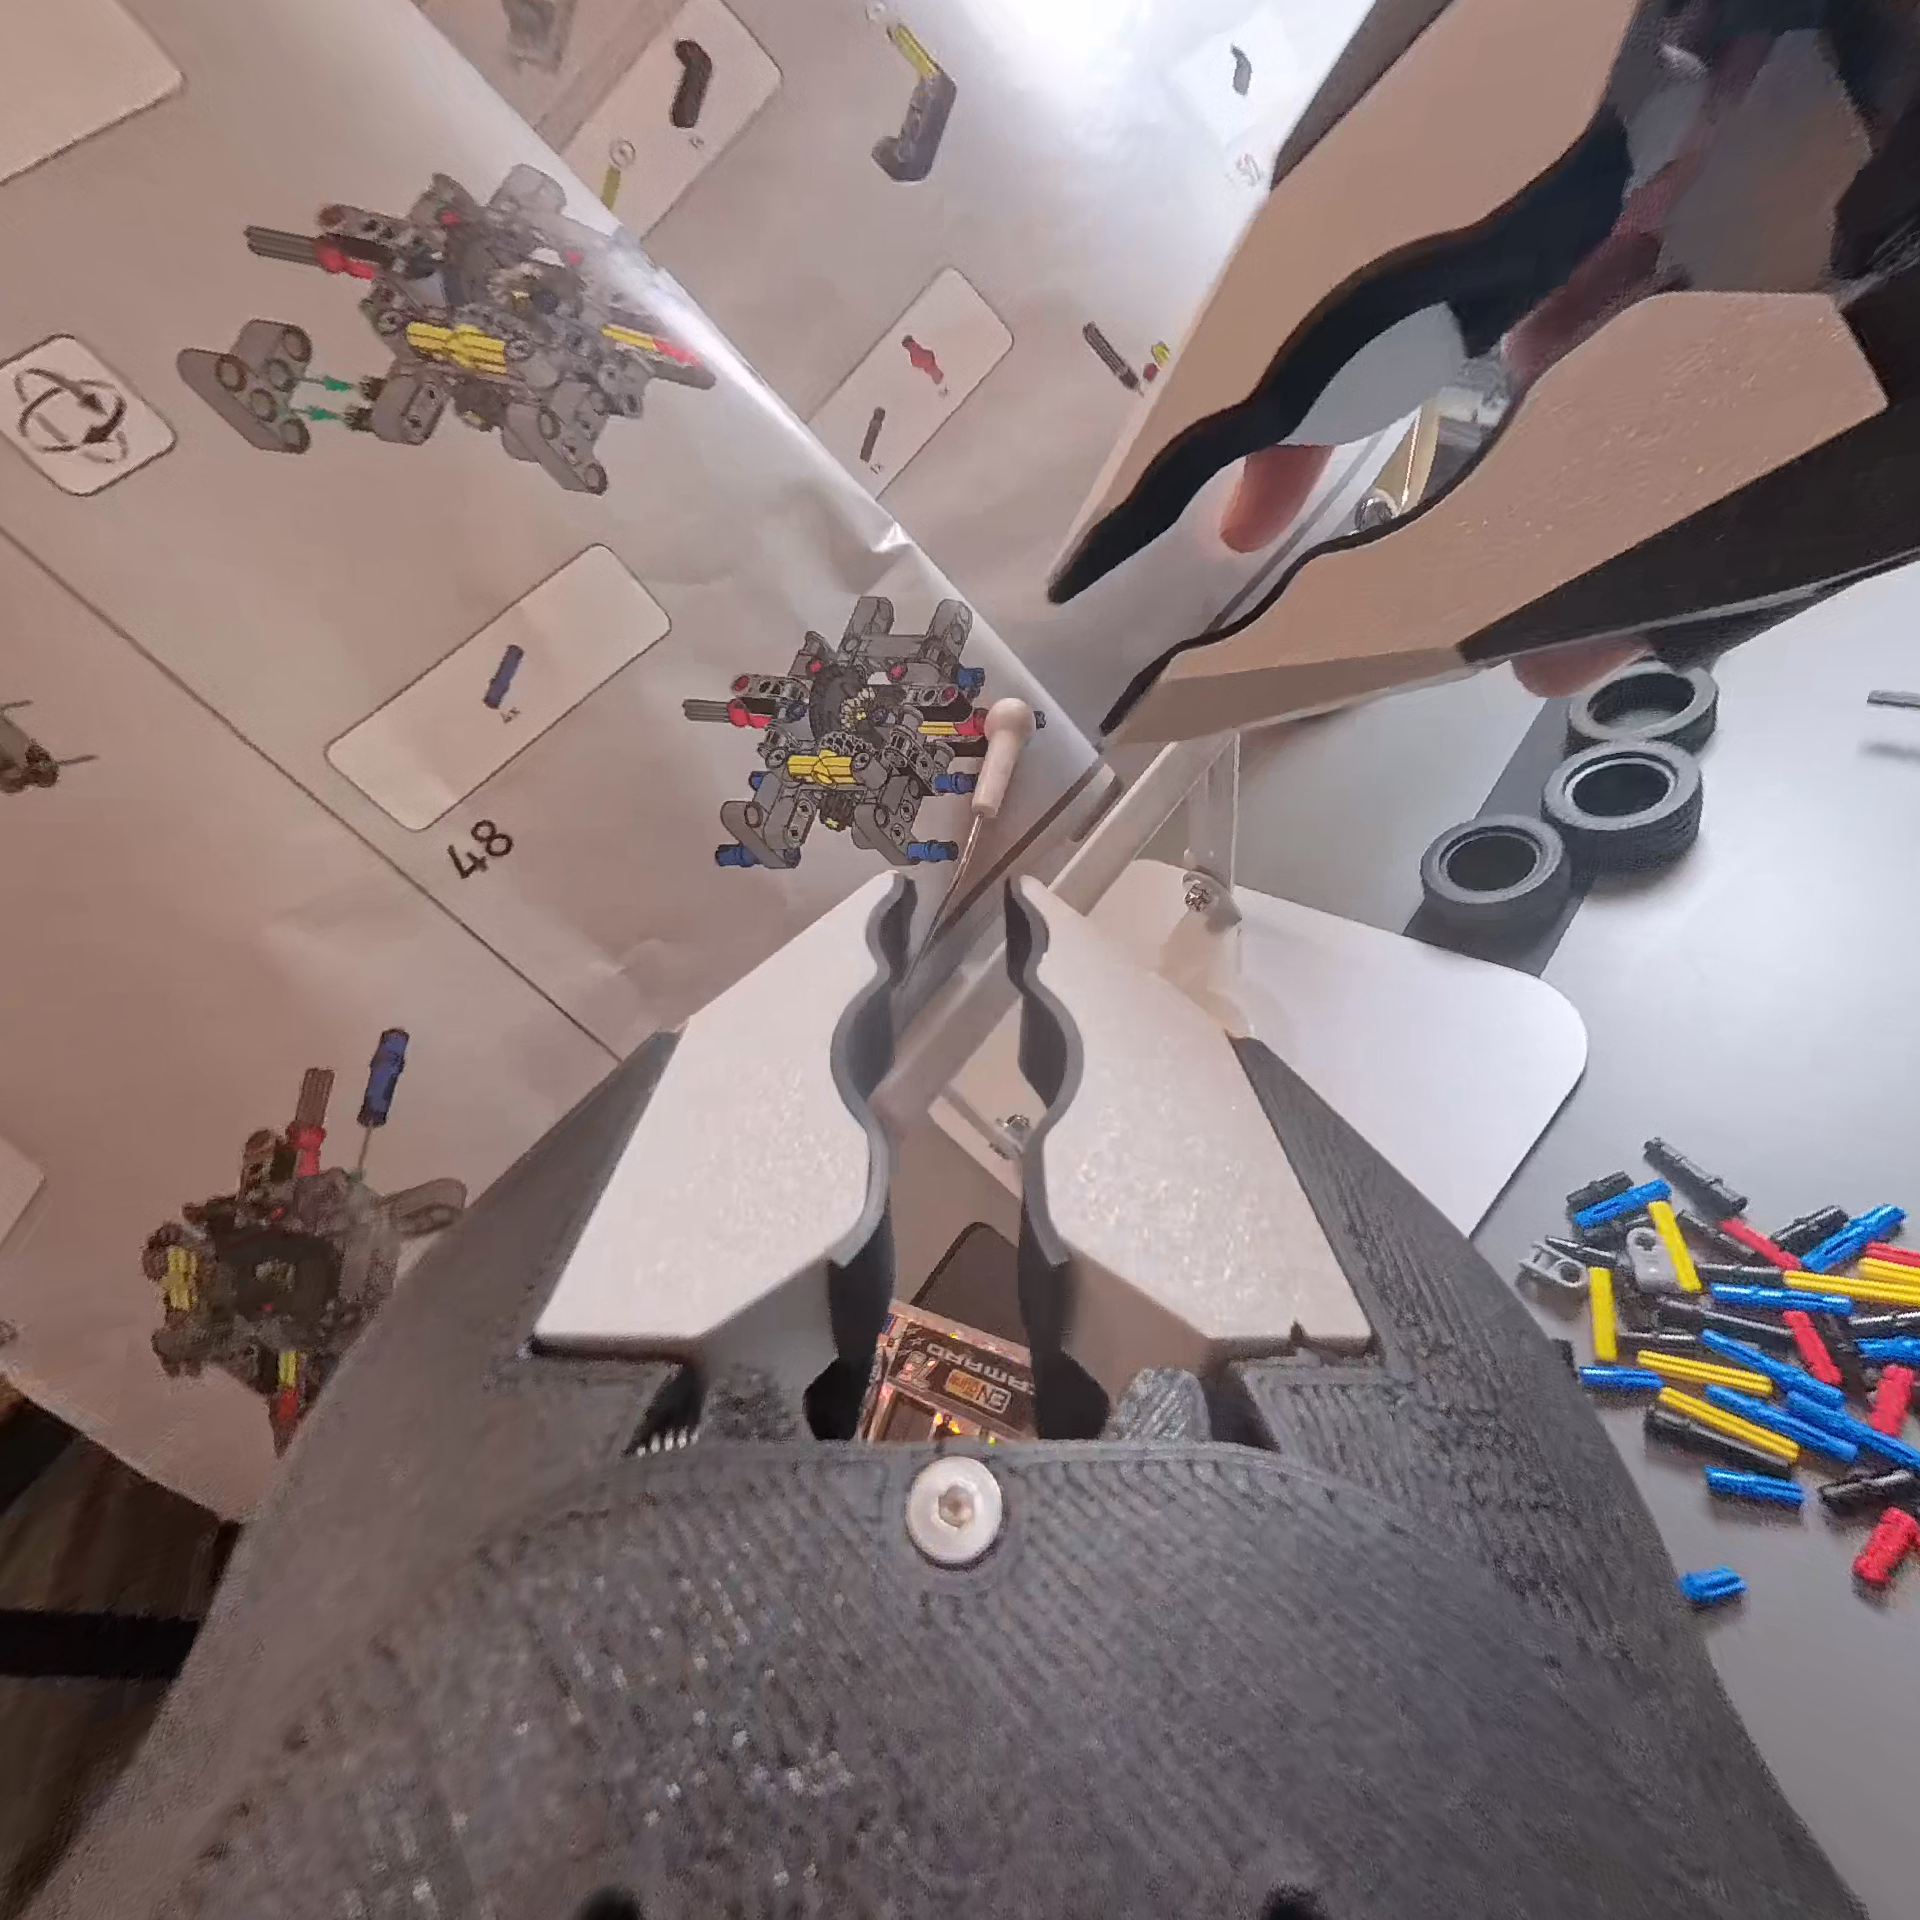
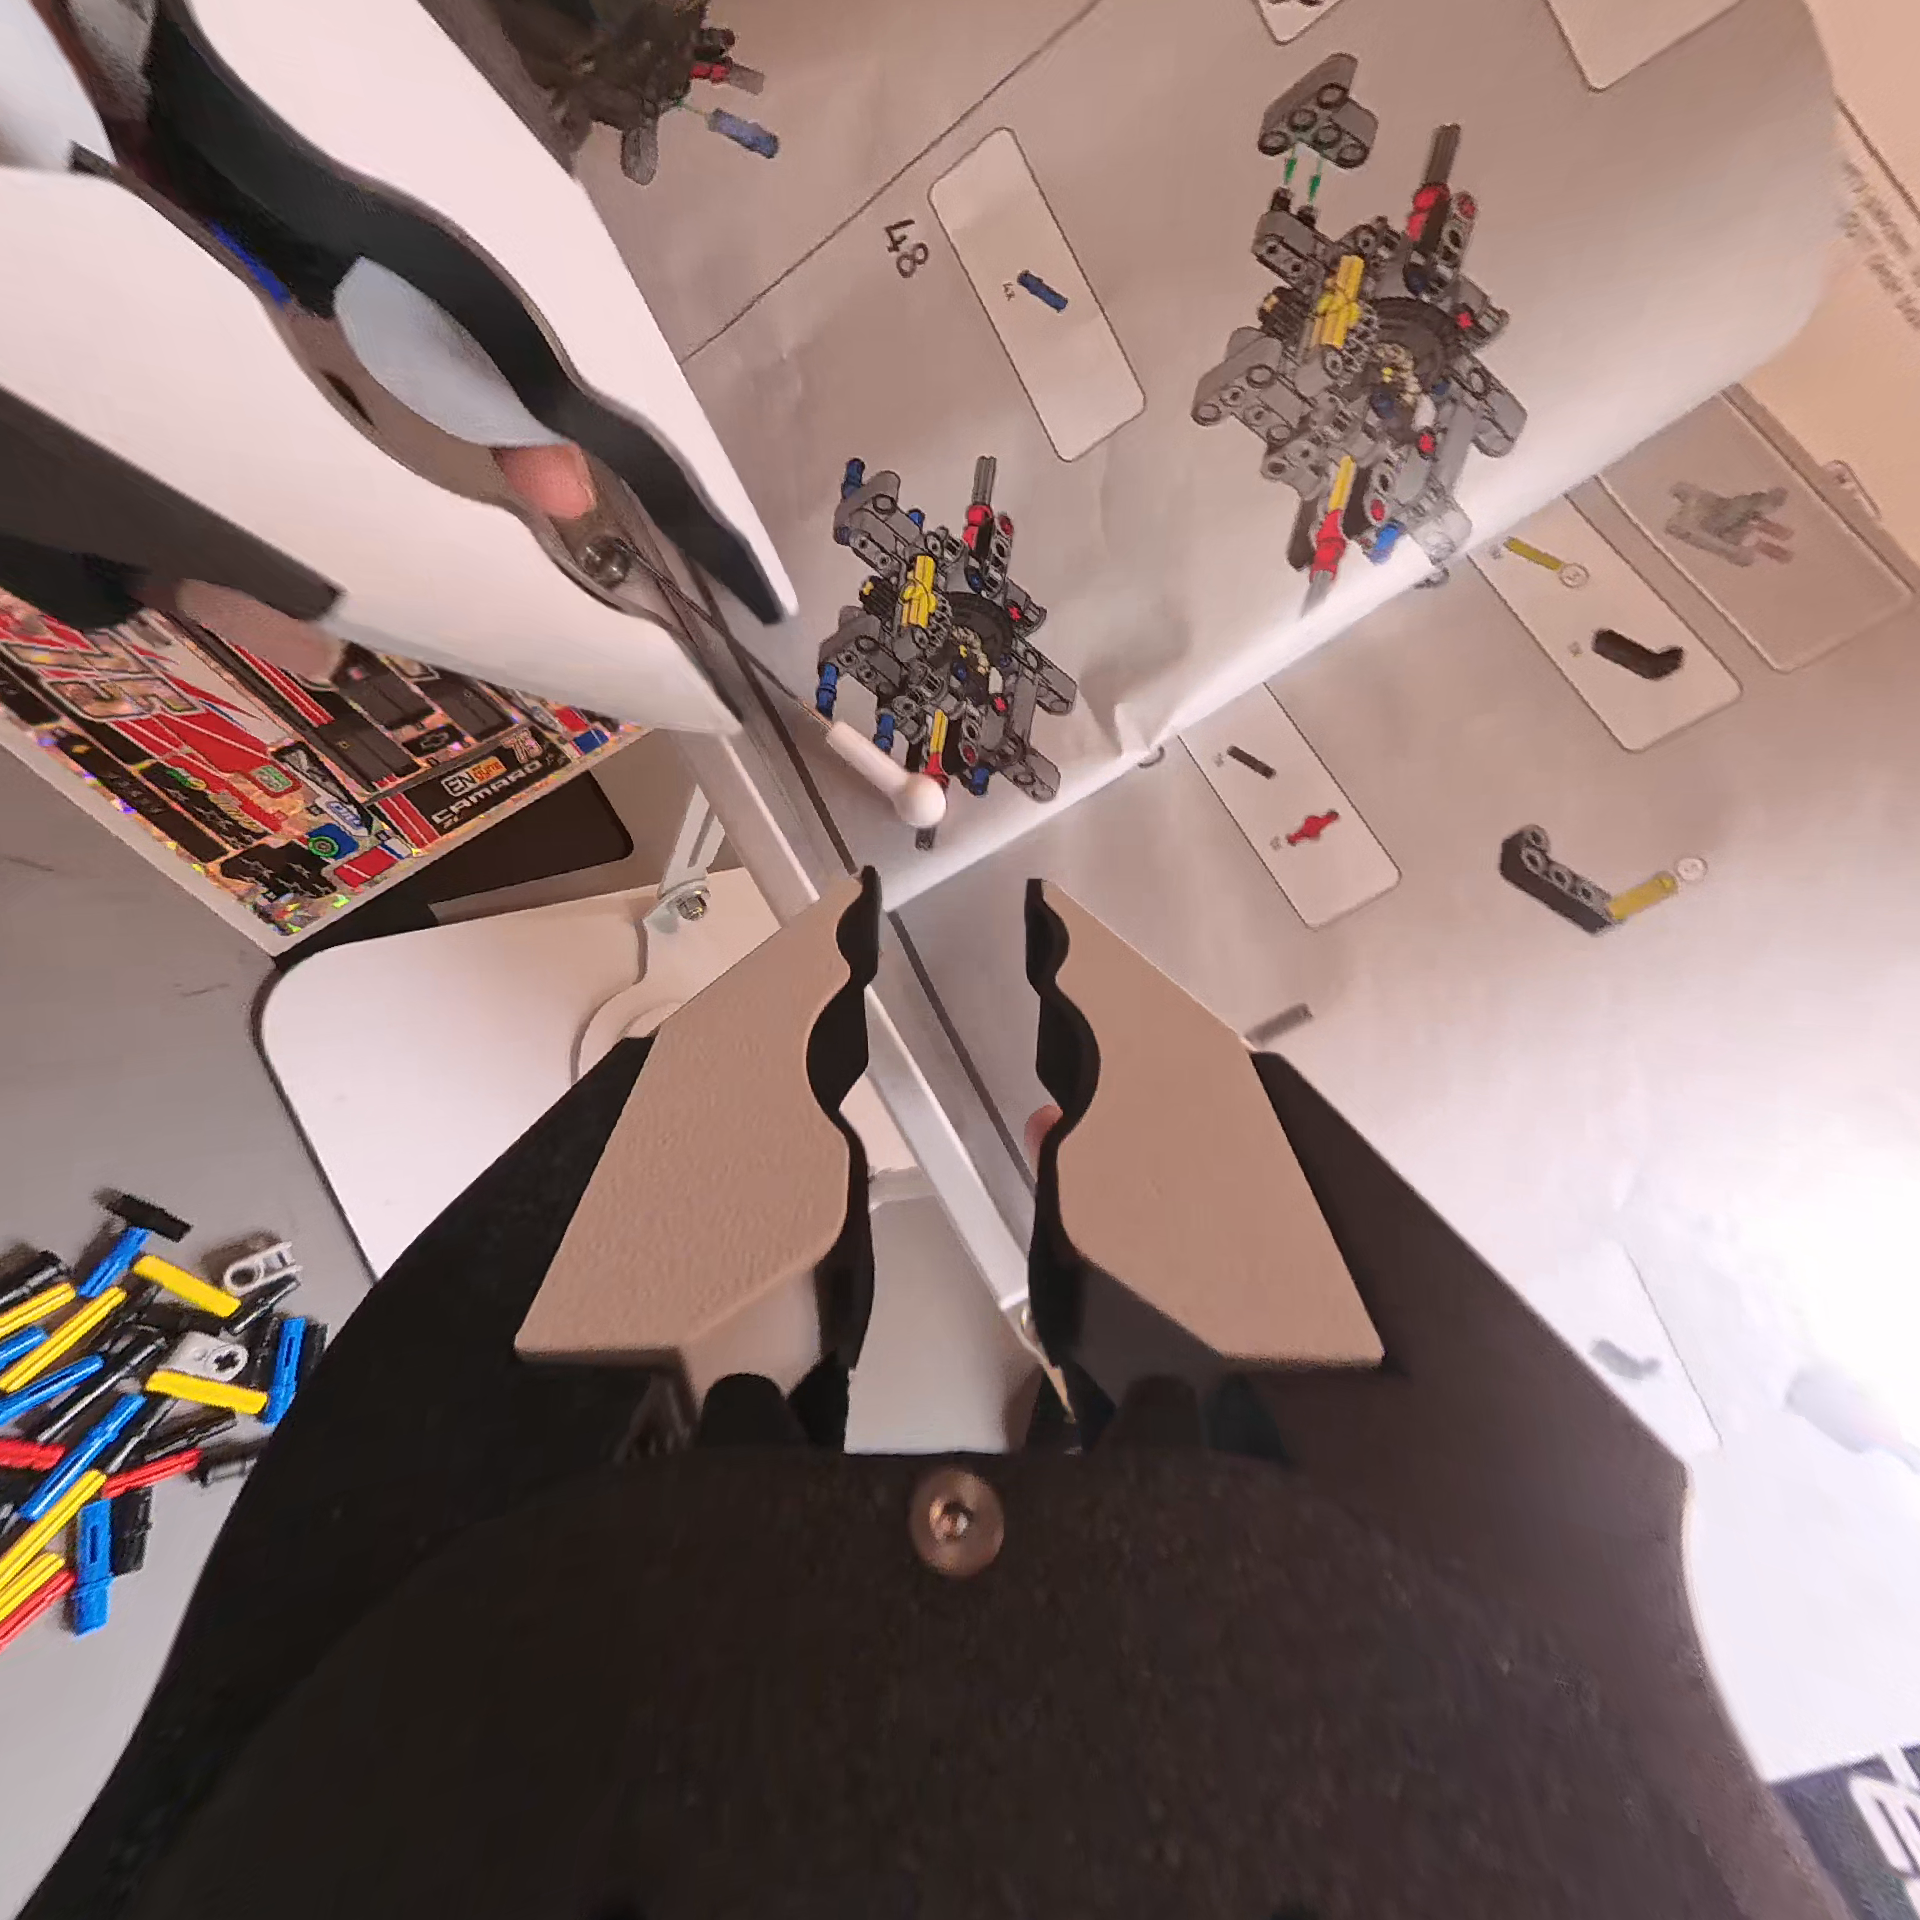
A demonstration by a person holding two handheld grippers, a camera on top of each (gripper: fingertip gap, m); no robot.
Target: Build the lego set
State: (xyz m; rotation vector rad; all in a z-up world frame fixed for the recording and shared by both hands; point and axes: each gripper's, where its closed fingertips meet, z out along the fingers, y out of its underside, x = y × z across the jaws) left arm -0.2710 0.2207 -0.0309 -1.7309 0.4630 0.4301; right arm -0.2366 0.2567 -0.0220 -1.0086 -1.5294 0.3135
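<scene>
A: Item one, left gripper [image 1: 956,914]?
B: Fingers slightly apart, straddling the lower edge of the book stand [image 1: 1101,821]; no pad is plainly pressing.
A: Right gripper [image 2: 951,904]?
B: Jaws apart, same edge, nothing gripped.
A: Held on the stand?
B: Open instruction booklet [image 1: 416,623], under a white-tipped page clip [image 1: 1003,758].
A: Nearby?
B: Coloured pins [image 1: 1766,1340] and three black tyres [image 1: 1621,790] on the table.

left tool [image 1: 958,914]: pale grey fingers, wavy dark grey pads, black ribbed printed body, one silver screw. right tool [image 2: 951,914]: tan fingers, wavy black pads, black body, one screw.
</scene>
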